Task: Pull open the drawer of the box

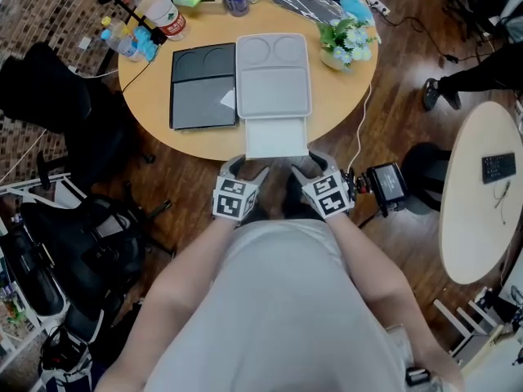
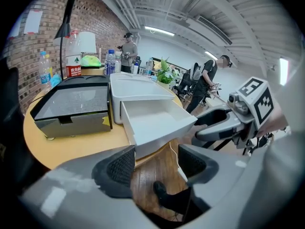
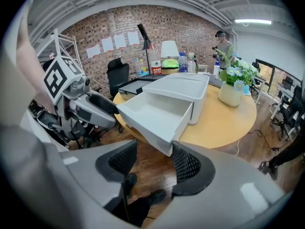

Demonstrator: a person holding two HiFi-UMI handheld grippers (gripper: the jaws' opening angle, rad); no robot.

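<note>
The white plastic drawer (image 1: 276, 137) sticks far out of the flat white box (image 1: 273, 76), past the near edge of the round wooden table (image 1: 347, 96), so the pulling looks done. The left gripper (image 1: 245, 170) and right gripper (image 1: 309, 167) sit just near the drawer front, fingers apart and holding nothing, and next they likely only need to back away. The floor on the near side is open, but a flat black box (image 1: 202, 88) sits just left of the white box.

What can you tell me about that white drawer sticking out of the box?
The drawer is an open-topped white tray, plastic-looking and empty inside. It stands pulled far out of the pale box, level, with its front end overhanging the edge of the round wooden table. Only the box holds it.
</note>
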